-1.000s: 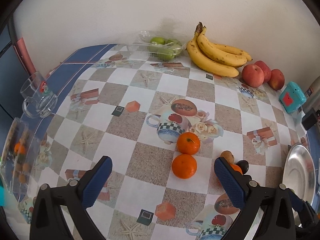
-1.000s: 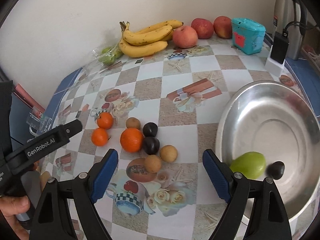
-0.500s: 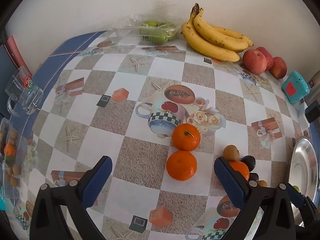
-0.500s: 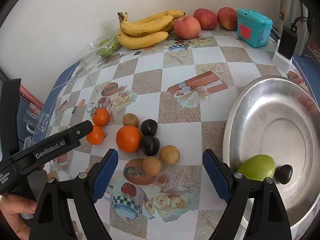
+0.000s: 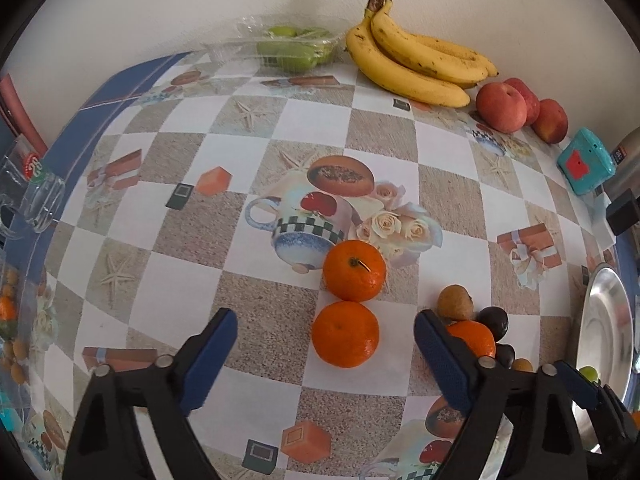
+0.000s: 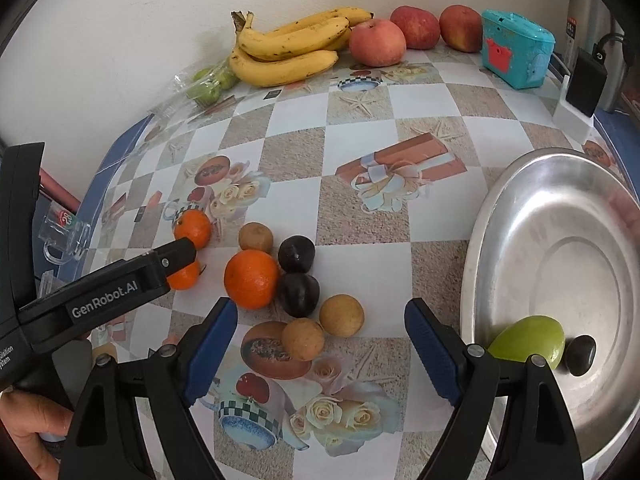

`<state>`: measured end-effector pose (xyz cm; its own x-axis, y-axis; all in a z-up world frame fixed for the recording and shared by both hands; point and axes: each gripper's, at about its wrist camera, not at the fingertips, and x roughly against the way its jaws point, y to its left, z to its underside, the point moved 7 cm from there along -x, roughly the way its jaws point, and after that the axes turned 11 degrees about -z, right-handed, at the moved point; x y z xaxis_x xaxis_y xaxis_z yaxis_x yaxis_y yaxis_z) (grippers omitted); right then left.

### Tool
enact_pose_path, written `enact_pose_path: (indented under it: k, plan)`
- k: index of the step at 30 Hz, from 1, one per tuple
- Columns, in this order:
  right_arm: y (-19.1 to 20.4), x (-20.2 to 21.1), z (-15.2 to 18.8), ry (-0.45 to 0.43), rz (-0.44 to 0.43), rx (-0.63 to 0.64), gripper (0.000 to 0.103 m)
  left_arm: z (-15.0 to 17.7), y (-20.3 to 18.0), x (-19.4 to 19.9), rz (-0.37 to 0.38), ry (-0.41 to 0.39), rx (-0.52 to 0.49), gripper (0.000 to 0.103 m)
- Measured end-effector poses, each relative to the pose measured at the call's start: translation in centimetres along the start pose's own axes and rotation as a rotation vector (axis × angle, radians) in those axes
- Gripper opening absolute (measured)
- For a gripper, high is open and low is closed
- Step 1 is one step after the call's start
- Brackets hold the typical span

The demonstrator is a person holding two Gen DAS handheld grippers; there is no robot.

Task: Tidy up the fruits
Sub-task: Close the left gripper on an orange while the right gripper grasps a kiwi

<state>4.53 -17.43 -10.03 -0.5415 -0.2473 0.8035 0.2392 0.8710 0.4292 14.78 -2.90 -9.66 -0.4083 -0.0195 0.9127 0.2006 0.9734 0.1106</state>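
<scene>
Compared with a second ago, both claws sit lower and closer to the fruit, so the oranges look larger in the left view. The left claw [image 5: 326, 344] has narrowed and its jaws are closing, but the pads do not press on anything; the near orange [image 5: 345, 334] lies between them on the tabletop [image 5: 188, 248], touching the far orange [image 5: 354, 270]. The right claw [image 6: 318, 328] is closing slightly too and is still wide apart, empty, above a brown round fruit [image 6: 303, 339] and a second brown fruit [image 6: 341, 315]. Just beyond these lie two dark plums [image 6: 298, 280], a third orange [image 6: 251, 279] and another brown fruit [image 6: 256, 237], all clustered.

At the right edge the metal plate [image 6: 520, 208] holds a green fruit [image 6: 528, 338] and a small dark fruit [image 6: 580, 354] near its front rim; the rest of the plate is bare. Open tabletop runs between the cluster and the plate, and across the middle toward the far wall, where bananas [image 6: 288, 50], apples [image 6: 377, 42] and a turquoise box [image 6: 516, 54] line up. A glass mug [image 5: 38, 200] stands at the left edge.
</scene>
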Motion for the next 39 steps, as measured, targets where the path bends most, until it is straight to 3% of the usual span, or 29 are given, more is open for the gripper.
enact_pose_path:
  k: [2,6,7,10,13,18,21,25,33,39]
  plan:
    - [-0.1,-0.2,0.0,0.003,0.004,-0.002,0.080,0.1,-0.2,-0.2,0.007,0.009,-0.002,0.083]
    - [-0.4,-0.3,-0.1,0.000,0.009,-0.009,0.074,0.3,-0.5,-0.4,0.017,0.021,-0.004,0.079]
    - [-0.5,-0.2,-0.1,-0.002,0.007,-0.013,0.071,0.3,-0.5,-0.4,0.021,0.023,-0.005,0.073]
    - [-0.7,-0.2,-0.2,-0.008,0.002,-0.020,0.070,0.5,-0.7,-0.6,0.032,0.034,-0.004,0.068]
    - [-0.9,-0.3,-0.1,-0.002,0.001,-0.027,0.067,0.6,-0.8,-0.7,0.037,0.042,-0.004,0.055]
    - [-1.5,-0.5,0.0,-0.001,-0.011,-0.058,0.059,0.7,-0.8,-0.9,0.045,0.054,0.008,0.051]
    - [-1.7,-0.6,0.1,0.004,-0.024,-0.070,0.049,0.9,-0.8,-1.1,0.053,0.063,0.019,0.048]
    - [-1.8,-0.7,0.0,-0.003,-0.045,-0.086,0.043,0.9,-0.8,-1.1,0.057,0.072,0.033,0.040]
    - [-2.0,-0.5,0.0,-0.007,-0.069,-0.114,0.034,1.1,-0.7,-1.0,0.071,0.083,0.047,0.039]
    - [-2.3,-0.4,0.1,-0.005,-0.064,-0.125,0.033,1.0,-0.7,-0.8,0.077,0.084,0.062,0.039]
